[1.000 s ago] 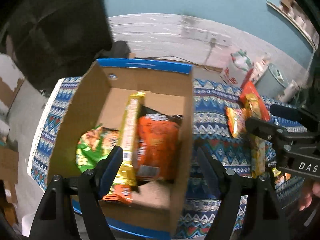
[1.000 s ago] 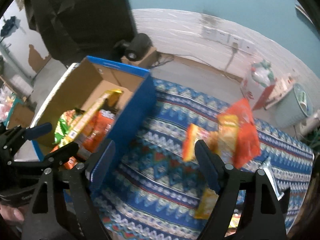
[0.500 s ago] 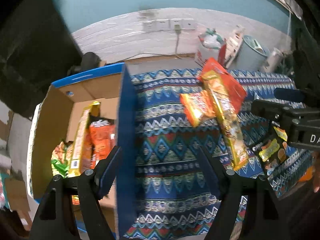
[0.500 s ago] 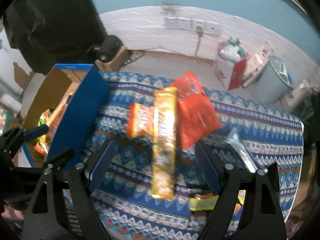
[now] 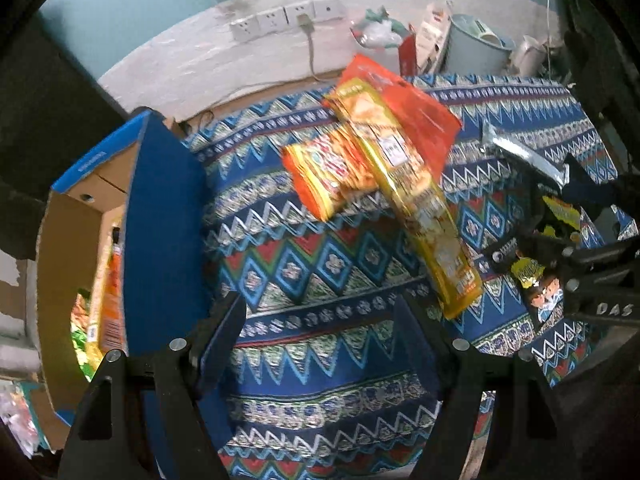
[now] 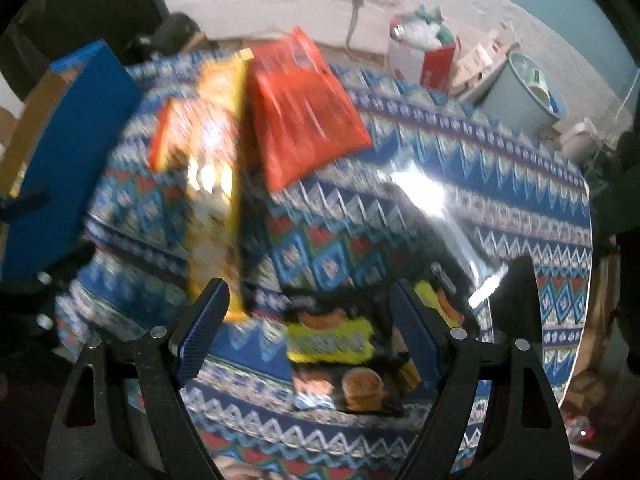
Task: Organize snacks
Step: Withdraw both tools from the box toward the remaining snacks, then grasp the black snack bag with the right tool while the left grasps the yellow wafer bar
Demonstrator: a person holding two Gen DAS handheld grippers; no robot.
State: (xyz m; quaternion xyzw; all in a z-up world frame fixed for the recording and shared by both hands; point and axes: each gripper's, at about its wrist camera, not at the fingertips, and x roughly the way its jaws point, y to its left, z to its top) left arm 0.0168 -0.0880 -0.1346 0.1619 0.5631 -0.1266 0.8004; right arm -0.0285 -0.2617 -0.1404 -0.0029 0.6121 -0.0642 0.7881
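Observation:
A blue cardboard box [image 5: 160,240] stands at the table's left with snack packs inside; it also shows in the right wrist view [image 6: 60,152]. On the patterned cloth lie a long yellow pack [image 5: 416,200], a small orange pack [image 5: 328,176], a red pouch [image 5: 412,120] and a silver-and-black pack [image 5: 524,156]. My left gripper [image 5: 320,332] is open and empty over the cloth, right of the box. My right gripper [image 6: 310,324] is open and empty above the black pack with yellow print [image 6: 336,340]. The right wrist view is blurred.
The table is covered by a blue zigzag cloth [image 5: 320,380]. Beyond it are a white wall with sockets [image 5: 288,20], a pale bin [image 6: 524,92] and a red-and-white bag [image 6: 424,56]. The table's right edge [image 6: 584,280] drops to the floor.
Both grippers have swung right, away from the box and over the loose snacks on the cloth. Both stay open and empty.

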